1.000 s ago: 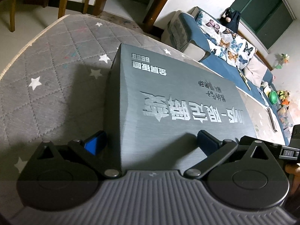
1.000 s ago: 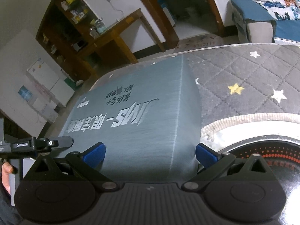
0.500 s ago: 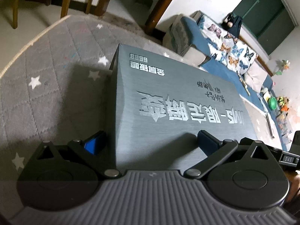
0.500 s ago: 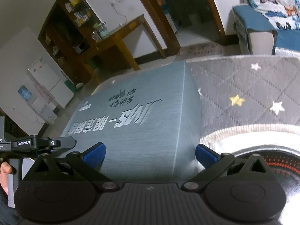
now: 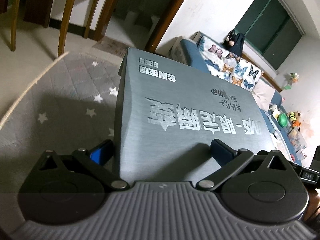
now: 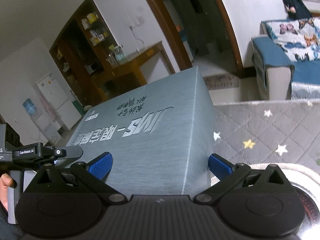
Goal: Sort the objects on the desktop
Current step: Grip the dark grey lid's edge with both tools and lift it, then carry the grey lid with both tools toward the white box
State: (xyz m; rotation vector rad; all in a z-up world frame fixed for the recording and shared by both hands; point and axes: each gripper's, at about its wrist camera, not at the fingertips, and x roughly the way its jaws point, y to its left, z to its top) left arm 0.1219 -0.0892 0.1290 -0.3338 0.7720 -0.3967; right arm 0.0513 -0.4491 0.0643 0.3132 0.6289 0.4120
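The grey box [image 5: 180, 120] fills the middle of both frames, lifted above the star-patterned quilted bench [image 5: 60, 110] at left. The left tool [image 5: 160, 150] pinches one end of it; the right tool [image 6: 160, 163] pinches the other end, blue pads against its sides.

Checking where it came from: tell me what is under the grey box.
Under the grey box, held at each end by the left gripper and right gripper, lies a grey star-patterned quilted mat. The box hides anything directly beneath it.

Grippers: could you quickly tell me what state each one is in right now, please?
Left gripper: closed on the grey box.
Right gripper: closed on the same grey box, at its other end.
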